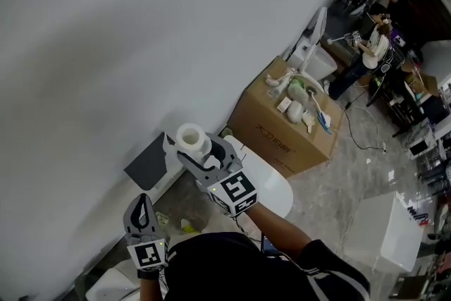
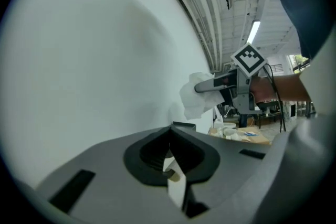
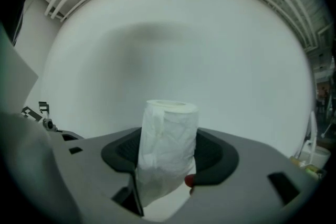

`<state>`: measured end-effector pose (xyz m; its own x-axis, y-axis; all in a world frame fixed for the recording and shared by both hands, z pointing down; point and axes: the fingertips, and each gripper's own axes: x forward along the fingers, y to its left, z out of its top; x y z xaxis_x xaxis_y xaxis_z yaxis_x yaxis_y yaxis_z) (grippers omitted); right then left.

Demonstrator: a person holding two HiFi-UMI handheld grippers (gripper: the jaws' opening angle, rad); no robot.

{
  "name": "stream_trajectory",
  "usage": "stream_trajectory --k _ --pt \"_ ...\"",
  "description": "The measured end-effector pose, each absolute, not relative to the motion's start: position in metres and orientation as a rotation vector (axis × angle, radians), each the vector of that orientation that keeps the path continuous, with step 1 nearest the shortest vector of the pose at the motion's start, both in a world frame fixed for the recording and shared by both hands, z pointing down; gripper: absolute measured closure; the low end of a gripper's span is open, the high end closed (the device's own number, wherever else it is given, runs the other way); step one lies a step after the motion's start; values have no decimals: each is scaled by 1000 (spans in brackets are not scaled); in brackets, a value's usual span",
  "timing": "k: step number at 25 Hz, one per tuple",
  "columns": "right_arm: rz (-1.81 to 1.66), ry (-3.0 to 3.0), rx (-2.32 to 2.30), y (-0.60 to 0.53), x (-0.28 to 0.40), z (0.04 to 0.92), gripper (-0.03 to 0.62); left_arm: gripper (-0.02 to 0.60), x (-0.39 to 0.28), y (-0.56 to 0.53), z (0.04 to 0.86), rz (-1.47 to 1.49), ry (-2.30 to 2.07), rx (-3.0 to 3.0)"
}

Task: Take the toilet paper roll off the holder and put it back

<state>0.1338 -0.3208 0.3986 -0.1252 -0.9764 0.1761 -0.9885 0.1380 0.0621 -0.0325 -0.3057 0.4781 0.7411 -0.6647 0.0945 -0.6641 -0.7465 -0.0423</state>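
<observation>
A white toilet paper roll (image 1: pixel 190 137) stands upright between the jaws of my right gripper (image 1: pixel 200 150), which is shut on it close to the white wall. In the right gripper view the roll (image 3: pixel 170 123) fills the gap between the pads, with a loose sheet hanging at its front. Just below and left of the roll, a dark grey holder plate (image 1: pixel 149 163) sticks out from the wall. My left gripper (image 1: pixel 143 208) is lower left, away from the roll, with its jaws together and nothing in them. The left gripper view shows the right gripper (image 2: pixel 223 83) and the roll (image 2: pixel 195 98).
A cardboard box (image 1: pixel 278 134) with small items on top stands against the wall to the right, a white toilet (image 1: pixel 315 56) behind it. A white oval lid (image 1: pixel 271 187) lies under my right arm. A person (image 1: pixel 370 53) and cluttered desks are far right.
</observation>
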Motion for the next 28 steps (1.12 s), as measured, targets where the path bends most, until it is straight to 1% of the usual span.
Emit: stream_trajectory --k 4,11,20,23,28 --pt "73 -2222 1962 -301 143 388 330 569 -19 -292 466 -129 1067 -2925" --pt "53 -2261 1932 -260 157 381 330 569 -17 -258 451 -107 1200 -2861" --pt "50 -2409 1784 -175 168 374 330 569 -2 -152 433 -150 1391 -2755" --pt "57 -2462 1727 -145 166 377 330 569 -24 -116 427 -252 1460 -2603" --pt "108 -2524 1674 -106 168 381 330 569 -71 -73 425 -313 1706 -2546"
